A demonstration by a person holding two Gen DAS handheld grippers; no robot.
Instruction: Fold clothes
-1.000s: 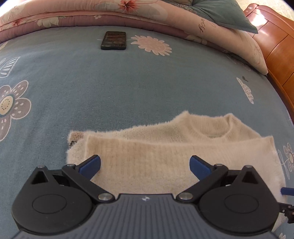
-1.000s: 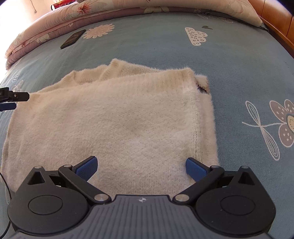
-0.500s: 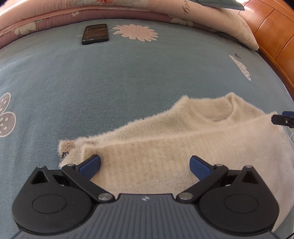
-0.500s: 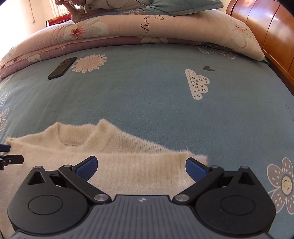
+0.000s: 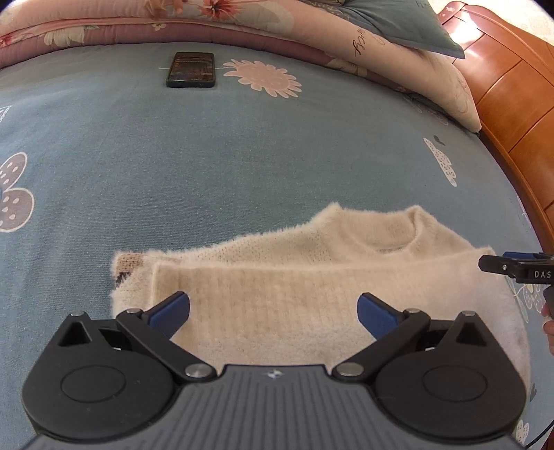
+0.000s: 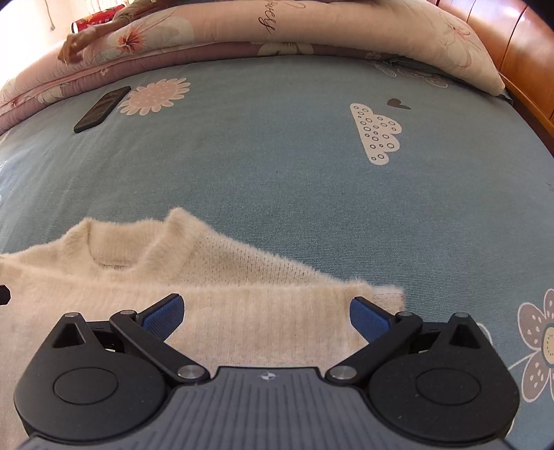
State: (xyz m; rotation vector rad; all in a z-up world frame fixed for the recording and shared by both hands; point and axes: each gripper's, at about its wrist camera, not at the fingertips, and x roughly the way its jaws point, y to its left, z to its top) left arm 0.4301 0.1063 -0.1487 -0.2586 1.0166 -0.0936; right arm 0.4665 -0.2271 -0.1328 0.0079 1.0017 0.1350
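A fuzzy cream sweater (image 5: 277,287) lies folded flat on the blue bedsheet, neckline toward the far side, and shows again in the right wrist view as the same sweater (image 6: 214,294). My left gripper (image 5: 273,311) hovers over its left part, fingers wide open with nothing between them. My right gripper (image 6: 266,313) is open too, above the sweater's right part near the folded edge. The tip of the right gripper (image 5: 512,268) pokes in at the right edge of the left wrist view, beside a bit of a hand.
A dark phone (image 5: 191,69) lies on the sheet at the far side, also in the right wrist view as the phone (image 6: 102,109). Folded floral quilts (image 6: 242,31) line the far edge. A wooden headboard (image 5: 512,104) rises on the right.
Both grippers have tilted up and pulled back toward the near edge of the sweater; a second ago the right view looked down over the whole folded panel. The sweater itself lies still.
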